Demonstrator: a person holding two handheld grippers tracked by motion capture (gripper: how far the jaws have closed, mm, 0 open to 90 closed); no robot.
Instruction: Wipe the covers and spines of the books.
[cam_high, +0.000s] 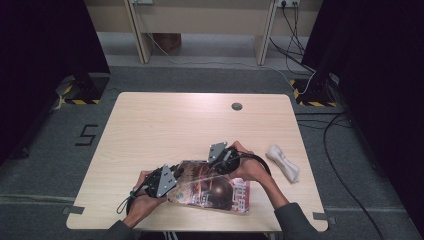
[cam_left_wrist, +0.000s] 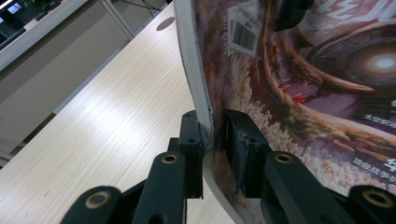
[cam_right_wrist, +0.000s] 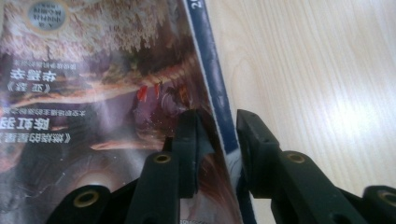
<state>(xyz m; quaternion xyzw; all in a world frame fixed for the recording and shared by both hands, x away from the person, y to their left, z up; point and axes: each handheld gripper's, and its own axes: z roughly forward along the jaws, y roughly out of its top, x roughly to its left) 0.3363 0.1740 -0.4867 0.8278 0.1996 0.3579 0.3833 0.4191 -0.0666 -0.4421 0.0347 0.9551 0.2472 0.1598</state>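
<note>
a pale wooden table (cam_high: 150, 130) carries a glossy magazine (cam_high: 212, 187) near its front edge, centre-right. the left gripper (cam_high: 165, 181) pinches the magazine's left edge, jaws nearly closed on the pages and cover. the right gripper (cam_high: 220, 156) straddles the blue spine at the far right edge, jaws narrow around it. a crumpled white cloth (cam_high: 283, 162) lies to the right, apart.

Black jaws with brass rivets, grey plates, dark sleeves
</note>
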